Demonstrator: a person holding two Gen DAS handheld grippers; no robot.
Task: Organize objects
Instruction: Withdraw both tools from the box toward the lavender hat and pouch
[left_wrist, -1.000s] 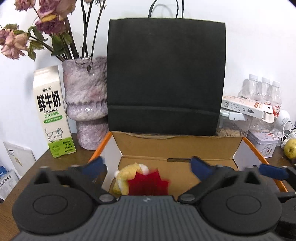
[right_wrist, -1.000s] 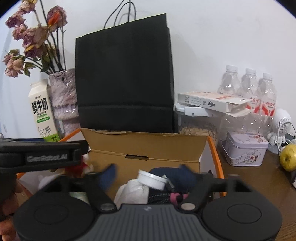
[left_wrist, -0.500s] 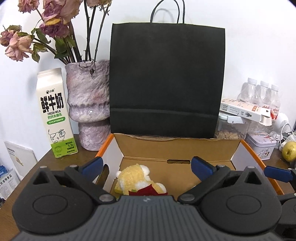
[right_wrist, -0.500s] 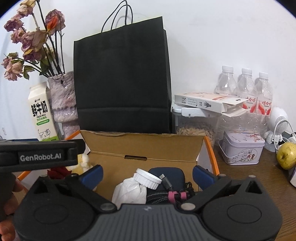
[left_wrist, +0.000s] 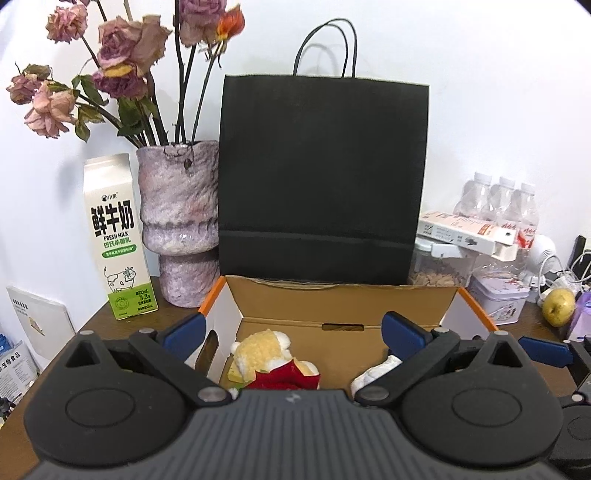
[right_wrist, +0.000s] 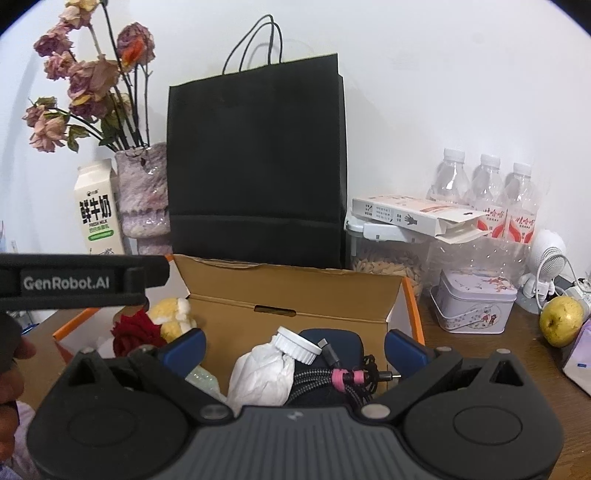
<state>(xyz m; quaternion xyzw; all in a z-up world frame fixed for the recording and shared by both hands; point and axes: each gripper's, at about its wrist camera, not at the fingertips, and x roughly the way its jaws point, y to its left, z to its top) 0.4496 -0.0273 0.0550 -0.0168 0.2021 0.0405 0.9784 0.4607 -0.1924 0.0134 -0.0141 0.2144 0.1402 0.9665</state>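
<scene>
An open cardboard box (left_wrist: 332, 302) with orange edges stands in front of me. A yellow plush toy (left_wrist: 258, 350) with a red part lies in its left half, below my left gripper (left_wrist: 293, 330), which is open and holds nothing. In the right wrist view the box (right_wrist: 295, 291) holds a white crumpled packet with a white cap (right_wrist: 266, 373), a braided cable (right_wrist: 332, 380) with a pink tie, a dark blue pouch (right_wrist: 347, 343) and a red rose (right_wrist: 133, 332). My right gripper (right_wrist: 294, 347) hangs over them, wide open, with its pads clear of everything.
A tall black paper bag (left_wrist: 325, 177) stands behind the box. A vase of dried roses (left_wrist: 177, 221) and a milk carton (left_wrist: 116, 240) are on the left. Water bottles (right_wrist: 487, 195), a tin (right_wrist: 476, 306), a jar of grain and an apple (right_wrist: 561, 321) crowd the right.
Both grippers have drawn back and risen a little from the box. The right jaws widened. The blurred red thing under the left gripper now lies still on the plush toy.
</scene>
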